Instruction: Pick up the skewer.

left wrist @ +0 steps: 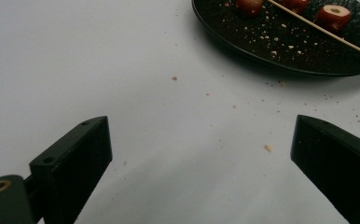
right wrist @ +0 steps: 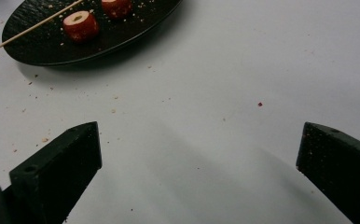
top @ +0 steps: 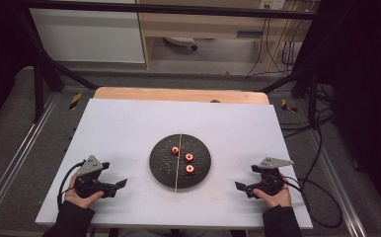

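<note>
a white-topped counter (top: 129, 123) with a wooden far edge stands on grey floor (top: 178, 79). behind it, a light wood cabinet (top: 203, 24), a white panel (top: 87, 37), black frame bars (top: 169, 9), trailing cables (top: 272, 44).

I see both forearms in dark sleeves coming in low. My left hand (top: 80, 193) holds the left gripper (top: 121, 183), jaws spread wide, nothing between them, pointing inward. My right hand (top: 273, 195) holds the right gripper (top: 239, 186), jaws also wide apart, empty, pointing inward, the two well apart.

Lab, black metal frame (top: 40, 74) around table (top: 129, 123), trailing cables (top: 272, 49)
</note>
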Demonstrator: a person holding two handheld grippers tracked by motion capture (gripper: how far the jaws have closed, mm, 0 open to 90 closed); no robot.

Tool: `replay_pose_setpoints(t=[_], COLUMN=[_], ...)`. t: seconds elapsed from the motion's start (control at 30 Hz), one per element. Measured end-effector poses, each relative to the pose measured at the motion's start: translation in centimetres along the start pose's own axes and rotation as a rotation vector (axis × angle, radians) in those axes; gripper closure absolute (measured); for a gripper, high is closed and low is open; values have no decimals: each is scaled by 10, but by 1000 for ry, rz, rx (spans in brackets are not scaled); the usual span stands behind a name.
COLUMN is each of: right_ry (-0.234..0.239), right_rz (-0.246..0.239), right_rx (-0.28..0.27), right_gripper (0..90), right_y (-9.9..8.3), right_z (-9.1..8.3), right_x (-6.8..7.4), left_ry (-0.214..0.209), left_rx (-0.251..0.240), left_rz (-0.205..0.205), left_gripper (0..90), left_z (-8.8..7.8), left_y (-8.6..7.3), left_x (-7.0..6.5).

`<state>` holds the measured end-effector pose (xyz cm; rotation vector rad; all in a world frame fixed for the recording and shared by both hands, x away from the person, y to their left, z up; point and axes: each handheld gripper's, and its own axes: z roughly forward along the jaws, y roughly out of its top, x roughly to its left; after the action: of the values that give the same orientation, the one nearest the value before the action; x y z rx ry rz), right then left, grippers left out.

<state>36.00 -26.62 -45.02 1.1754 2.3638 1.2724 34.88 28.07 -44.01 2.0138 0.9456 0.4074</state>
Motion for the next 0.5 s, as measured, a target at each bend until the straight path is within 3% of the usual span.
replay_pose_setpoints(t=[0.5], right_ry=[15], right_rz=[13], right_rx=[-16], right_gripper=[10], right_y=[1], right_z=[-2], right_x=[2], left_ry=[-21], left_rx=[22], left_rz=[14], left_gripper=[67], left_z=[8], left_y=[10], left_x=[-17])
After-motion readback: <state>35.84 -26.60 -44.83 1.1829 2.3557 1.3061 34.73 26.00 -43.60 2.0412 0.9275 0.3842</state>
